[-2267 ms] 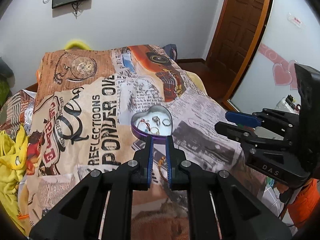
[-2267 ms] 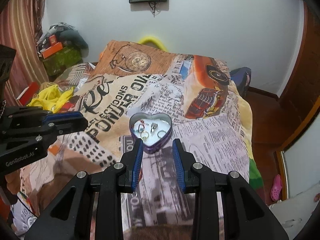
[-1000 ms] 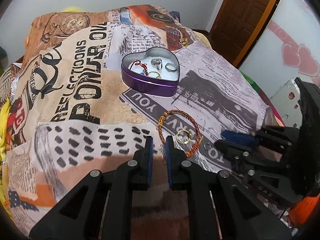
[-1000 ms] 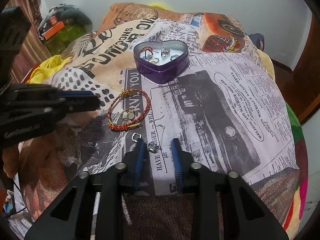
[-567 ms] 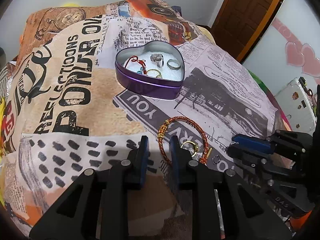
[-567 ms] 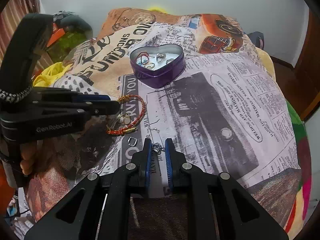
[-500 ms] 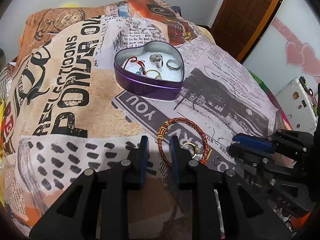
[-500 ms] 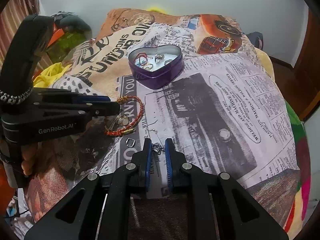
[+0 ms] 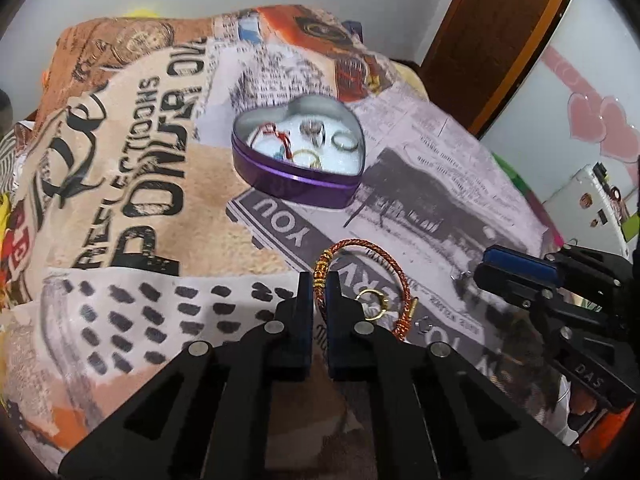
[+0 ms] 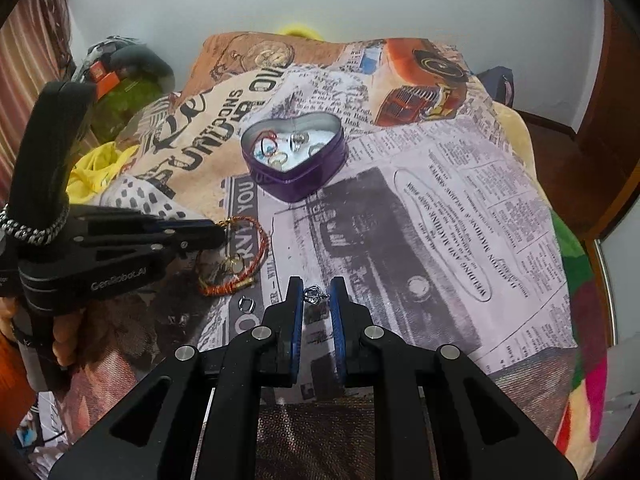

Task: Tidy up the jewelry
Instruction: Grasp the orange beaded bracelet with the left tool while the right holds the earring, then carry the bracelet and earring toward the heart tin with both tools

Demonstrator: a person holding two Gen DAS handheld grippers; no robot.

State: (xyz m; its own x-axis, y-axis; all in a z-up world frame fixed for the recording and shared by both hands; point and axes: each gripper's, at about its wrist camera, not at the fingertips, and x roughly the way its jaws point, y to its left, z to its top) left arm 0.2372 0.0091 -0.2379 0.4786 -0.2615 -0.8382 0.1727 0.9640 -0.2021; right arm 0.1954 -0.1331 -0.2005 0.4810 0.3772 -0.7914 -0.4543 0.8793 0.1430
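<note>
Now the left gripper [image 9: 319, 280] has just closed onto the red bracelet [image 9: 384, 264]; the right gripper [image 10: 316, 294] pinches a silver pendant [image 10: 313, 294], purple heart tin [image 10: 304, 178] at twelve o'clock.

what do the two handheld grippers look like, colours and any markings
Both are matte black plastic with angular, cut-out linkage arms, silver round pivot pins and blue pads lining the inner faces of the fingers. The left gripper carries white "GenRobot.AI" lettering on its side, a tall black handle and a black-and-white braided cord looped round it. The right gripper shows white "DAS" lettering on its body.
</note>
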